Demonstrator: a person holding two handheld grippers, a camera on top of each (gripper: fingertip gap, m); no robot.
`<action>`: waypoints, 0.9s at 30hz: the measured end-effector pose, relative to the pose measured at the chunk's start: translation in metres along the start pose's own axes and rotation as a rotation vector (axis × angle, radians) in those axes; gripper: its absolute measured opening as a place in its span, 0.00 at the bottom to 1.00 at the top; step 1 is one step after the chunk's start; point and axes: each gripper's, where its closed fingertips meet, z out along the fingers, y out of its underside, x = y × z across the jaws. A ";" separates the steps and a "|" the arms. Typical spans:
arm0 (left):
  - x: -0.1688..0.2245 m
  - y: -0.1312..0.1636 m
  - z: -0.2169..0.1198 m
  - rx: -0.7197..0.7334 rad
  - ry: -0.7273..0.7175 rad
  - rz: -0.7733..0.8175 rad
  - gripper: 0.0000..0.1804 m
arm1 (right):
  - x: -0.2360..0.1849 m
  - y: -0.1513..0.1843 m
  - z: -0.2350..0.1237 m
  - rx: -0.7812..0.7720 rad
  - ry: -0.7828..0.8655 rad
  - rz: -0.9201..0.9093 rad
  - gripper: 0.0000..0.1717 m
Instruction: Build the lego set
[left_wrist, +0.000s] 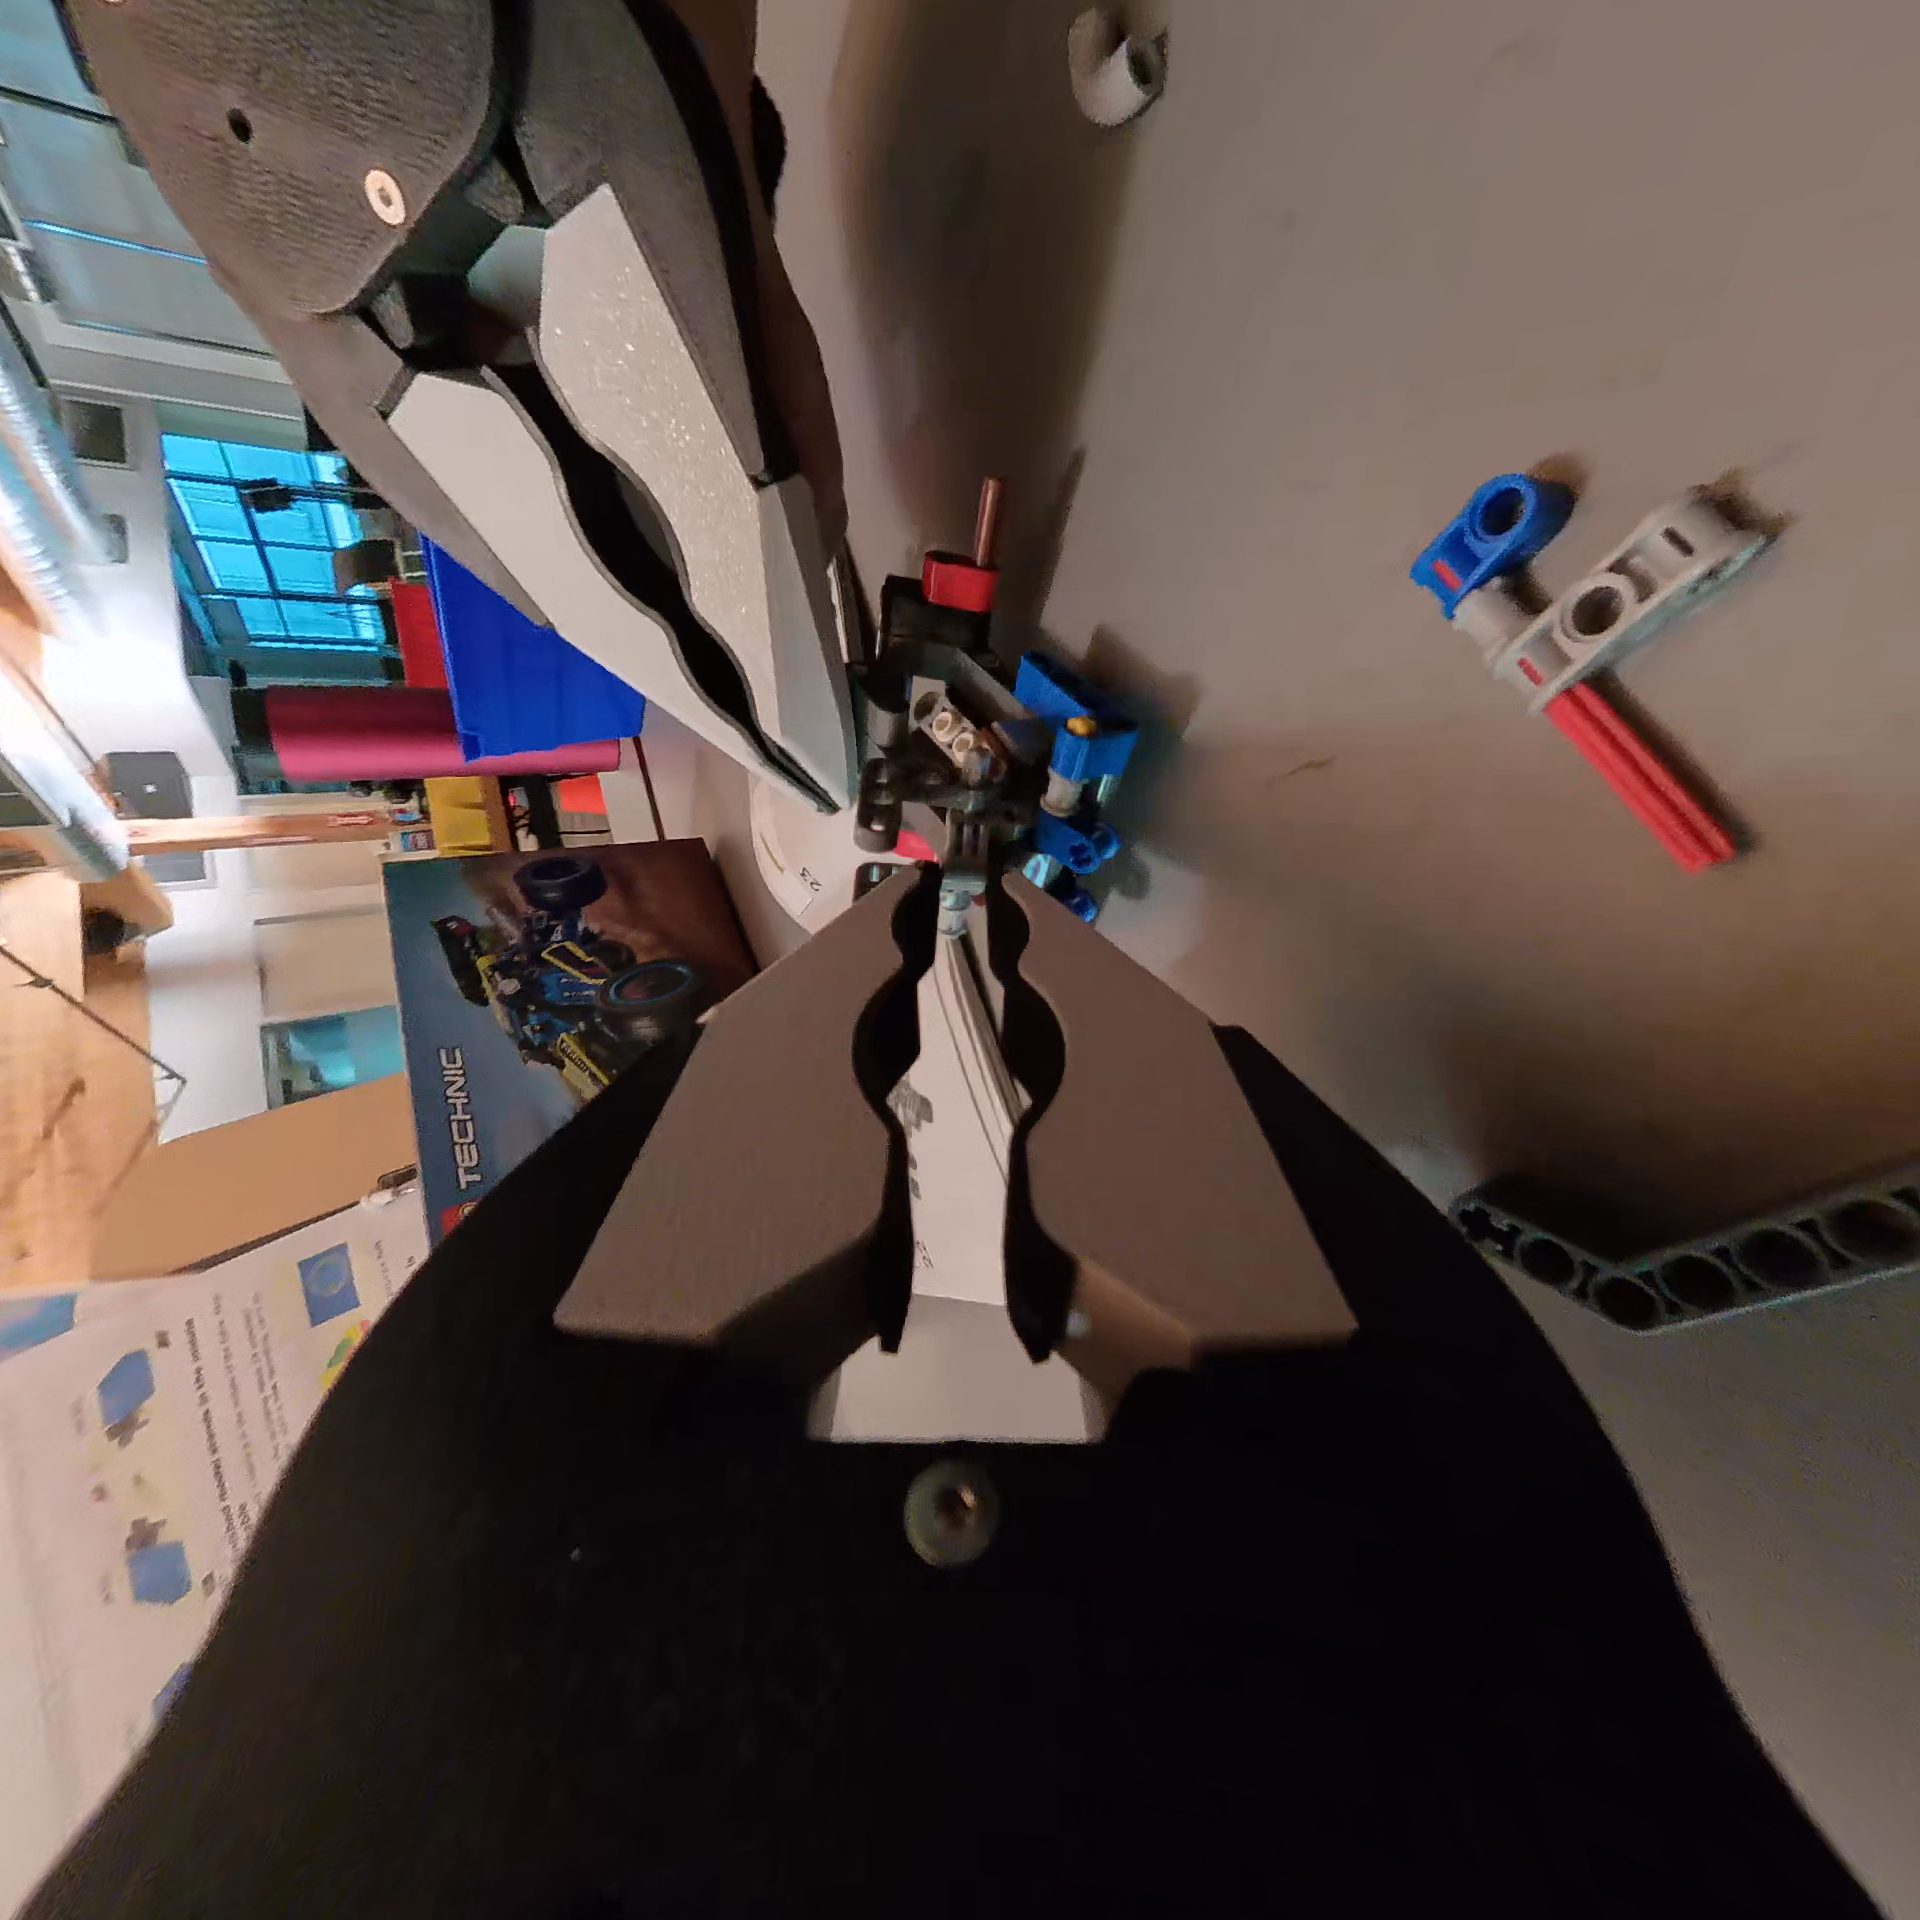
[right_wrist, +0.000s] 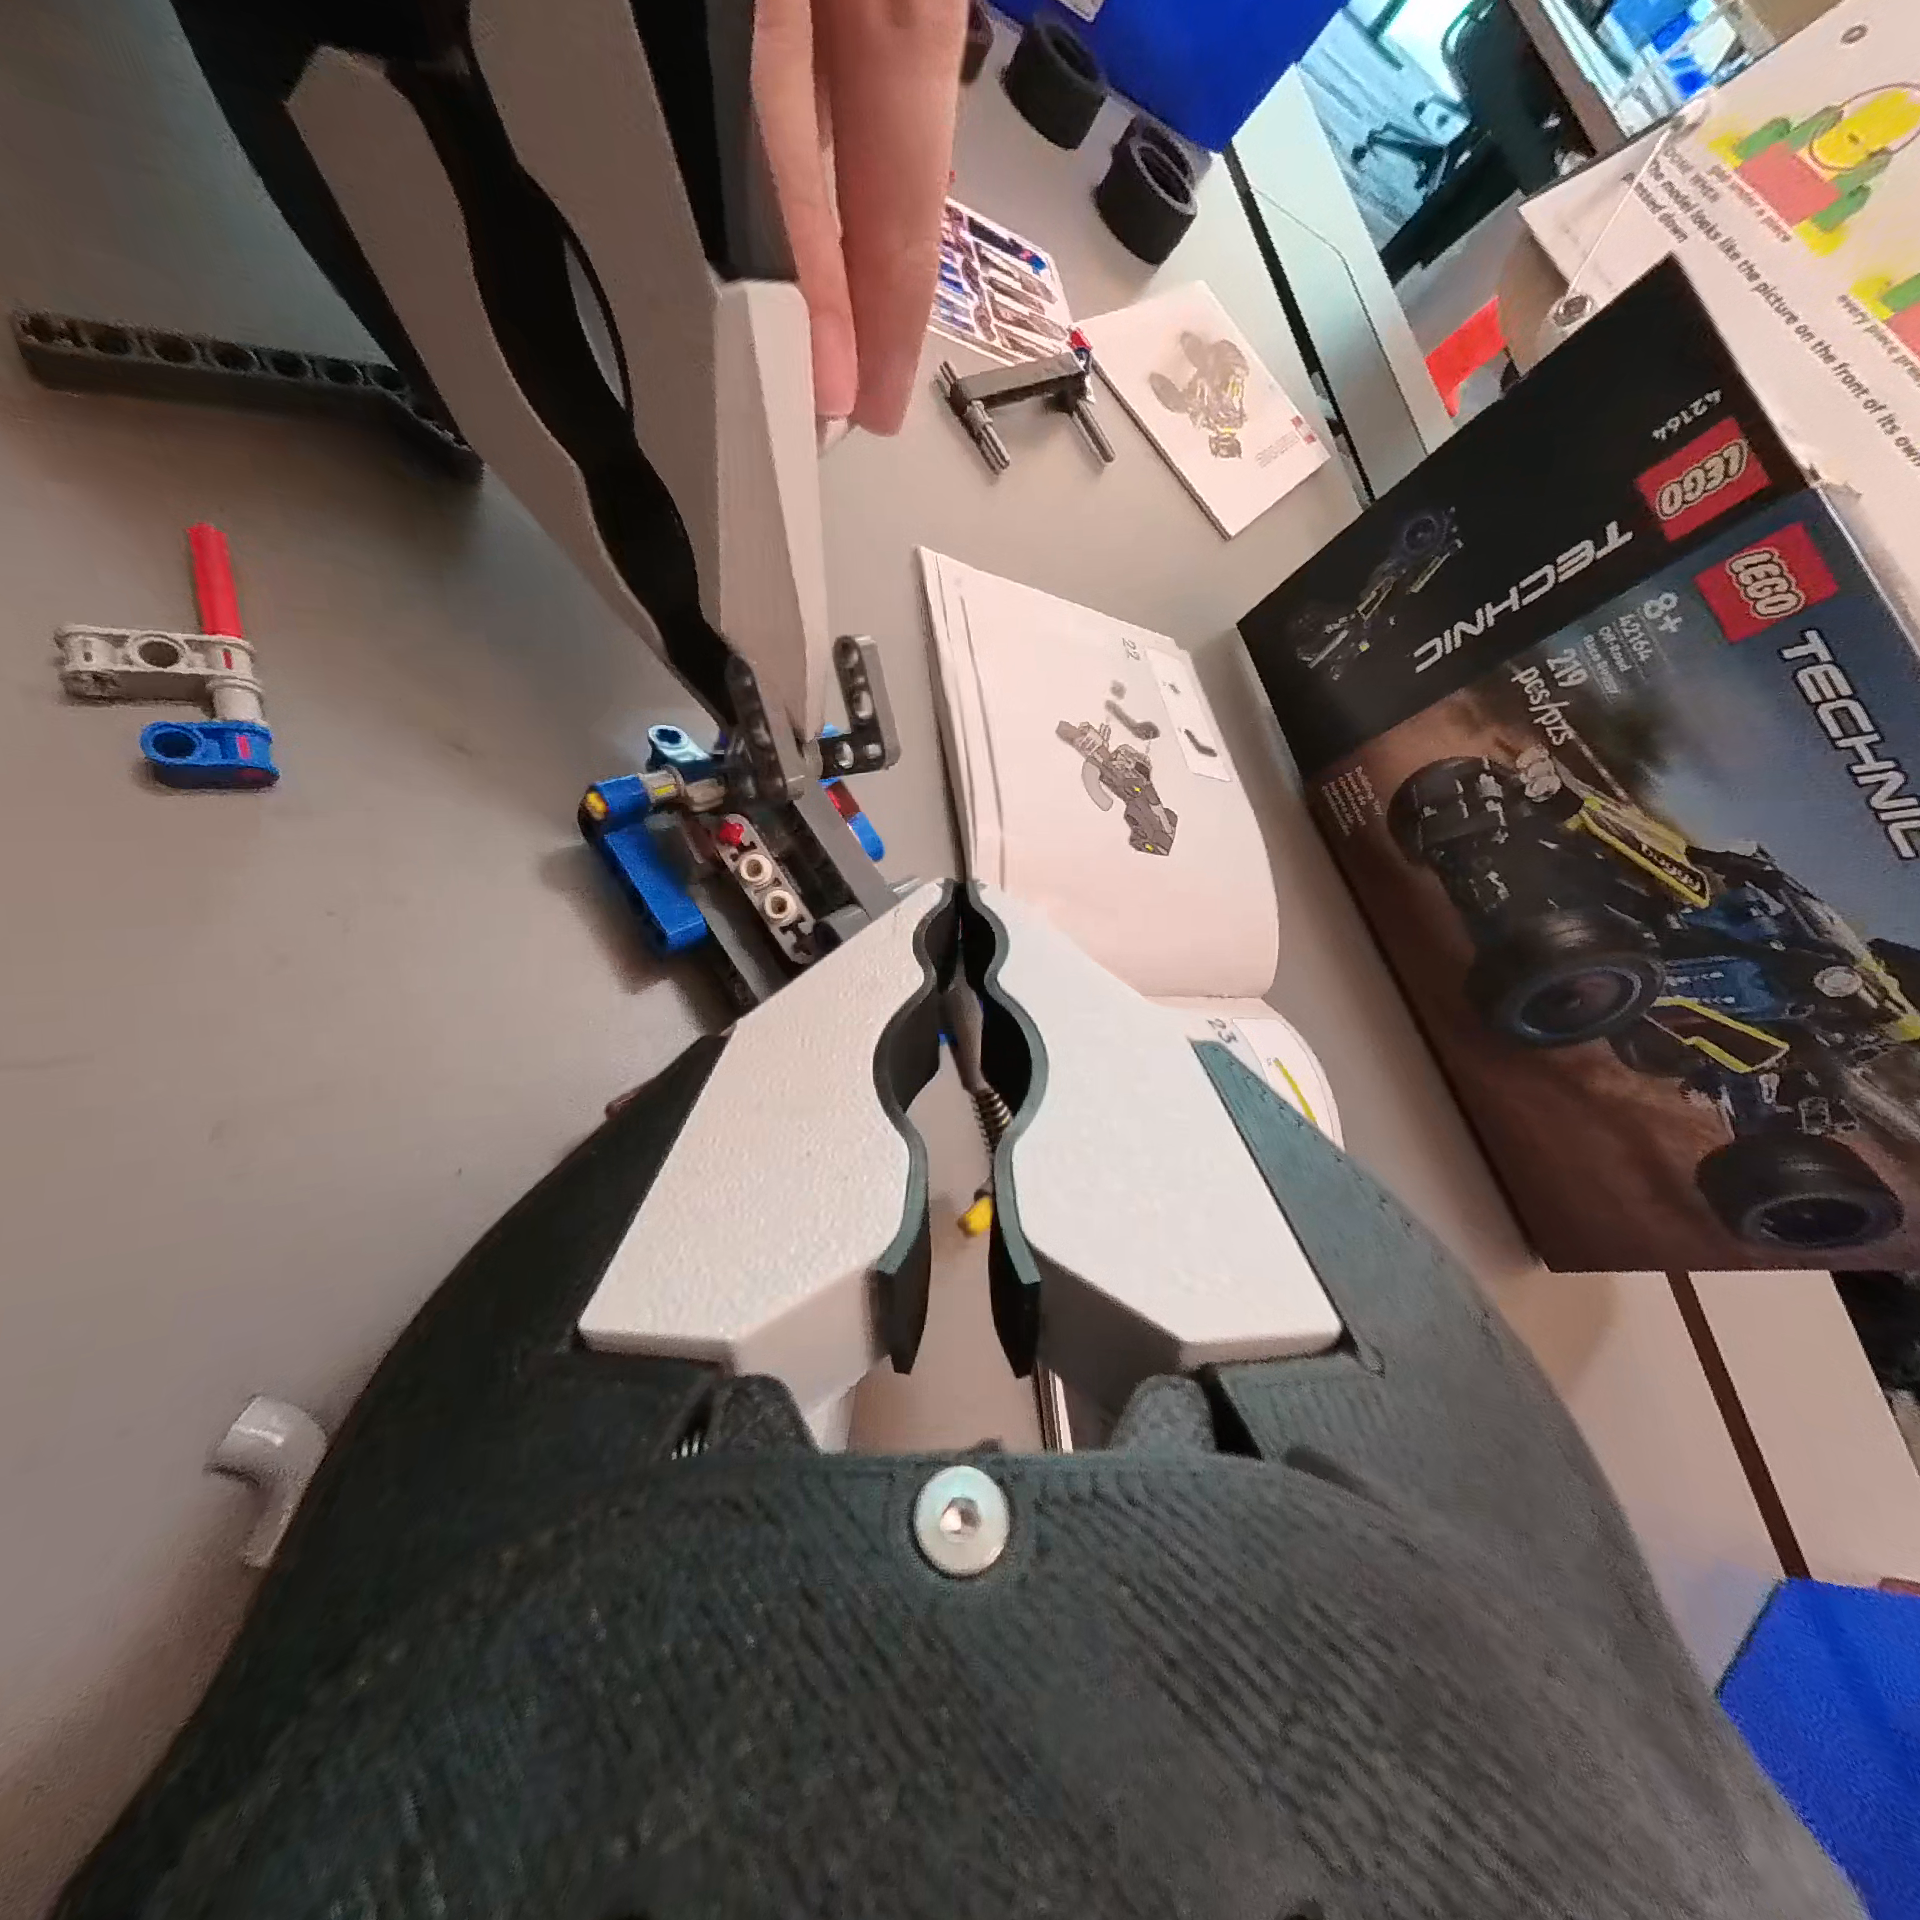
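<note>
A small building-brick assembly (left_wrist: 966, 727) of black, grey and blue parts lies on the grey table (left_wrist: 1455, 312); it also shows in the right wrist view (right_wrist: 727, 852). My left gripper (left_wrist: 961, 883) is shut on a thin grey-black part at the assembly's near end. The right wrist view shows it (right_wrist: 784, 764) coming down from above onto a black beam. My right gripper (right_wrist: 961, 894) has its tips closed together at the assembly's edge. A dark rod with a spring (right_wrist: 982, 1081) shows through the slit between its fingers. In the left wrist view it (left_wrist: 842, 795) touches the assembly's black side.
A loose blue, grey and red piece (left_wrist: 1558, 623) (right_wrist: 197, 686) and a dark angled beam (left_wrist: 1714, 1268) (right_wrist: 208, 364) lie apart. An open instruction booklet (right_wrist: 1122, 810), the set's box (right_wrist: 1610, 831), black tyres (right_wrist: 1143, 187) and a person's fingers (right_wrist: 873, 208) are close. Across from one pair of fingers to the other is roughly 4 cm.
</note>
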 end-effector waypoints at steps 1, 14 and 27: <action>0.000 0.001 0.000 -0.004 -0.014 -0.004 0.03 | 0.000 0.001 0.000 0.003 0.007 0.000 0.00; -0.001 0.001 -0.001 -0.019 -0.128 -0.054 0.02 | 0.000 0.000 0.001 0.032 0.044 0.037 0.00; -0.002 0.001 0.000 -0.034 -0.146 -0.041 0.02 | -0.009 -0.030 -0.018 0.163 -0.023 0.097 0.11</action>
